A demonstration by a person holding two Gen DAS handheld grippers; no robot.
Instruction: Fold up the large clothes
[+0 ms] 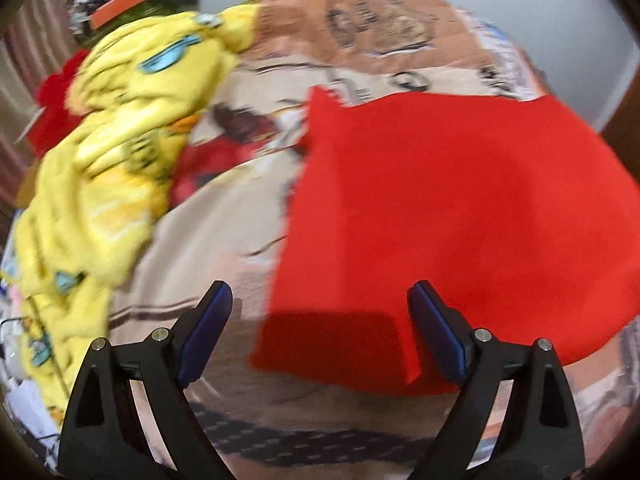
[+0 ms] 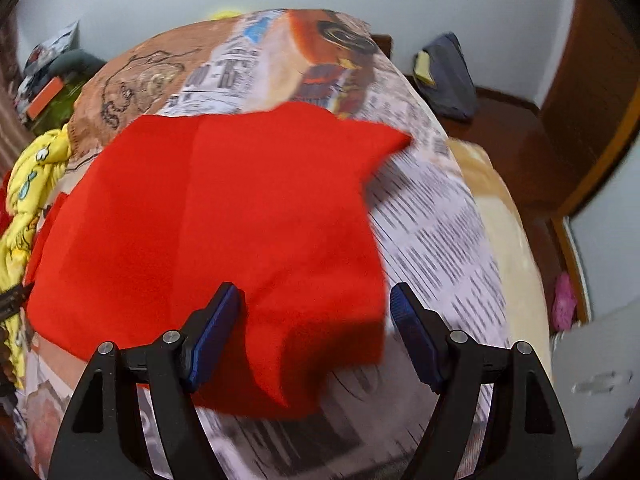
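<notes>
Left wrist view first: the left tool [image 1: 320, 320] hangs with its jaws spread wide and nothing between the pads, right over the near left corner of the red garment [image 1: 440, 220]. That garment lies flat on the bed [image 1: 208, 240], on a printed cover, its near edge just ahead of the fingertips. To do this step well, I'd say come down on that corner squarely, pinch both layers close to the edge, and lift only enough to carry it across without dragging the rest out of shape. Count here: one red garment spread out, one rumpled yellow garment [image 1: 120, 128] heaped to the left well apart from it, a bit of another red cloth [image 1: 54, 116] behind the yellow heap, one left tool. The picture is blurred, so finer seams can't be told.

Over to the right wrist view: the right tool [image 2: 316, 332] is likewise released, jaws apart, and the red garment's [image 2: 208, 216] near right corner lies below and between the pads, not pinched. A centre crease runs up the cloth. My call: both corners should be gripped level with each other, so the fold lands edge to edge. Count: one red garment, the yellow garment [image 2: 28, 192] peeking at the left edge, one right tool, one bed.
</notes>
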